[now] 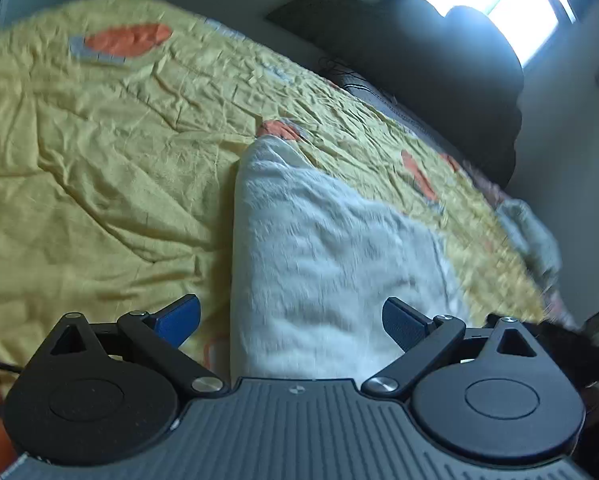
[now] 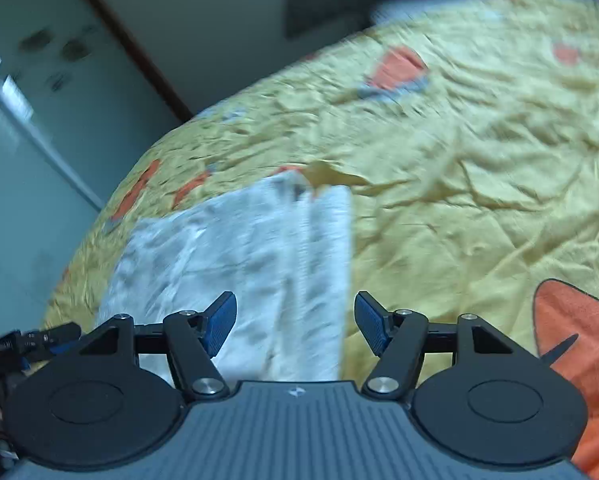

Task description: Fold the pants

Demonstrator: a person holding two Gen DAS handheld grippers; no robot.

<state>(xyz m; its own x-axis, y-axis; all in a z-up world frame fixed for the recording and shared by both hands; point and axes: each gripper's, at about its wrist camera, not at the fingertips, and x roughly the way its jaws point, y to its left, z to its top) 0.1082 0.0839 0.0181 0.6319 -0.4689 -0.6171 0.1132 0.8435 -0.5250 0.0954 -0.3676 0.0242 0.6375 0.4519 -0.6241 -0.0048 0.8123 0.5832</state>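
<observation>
Your left gripper (image 1: 291, 322) stands wide apart, empty, with the white pants (image 1: 319, 264) at 12 o'clock on the yellow bedcover (image 1: 99, 160). Your right gripper (image 2: 295, 322) is also apart, holding nothing, above the folded pants. If you close too shallow, I think only the top layer lifts and the fold slides open.

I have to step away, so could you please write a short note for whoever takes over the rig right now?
Left gripper: open, holding nothing, above the near end of the white pants.
Right gripper: open, holding nothing, over the same pants.
Pants: lying on the yellow bedspread as a long, narrow strip, apparently folded lengthwise; both views are blurred.
Done: the lengthwise fold, as far as can be told.
Left: probably fold the strip end to end, then smooth it.
</observation>
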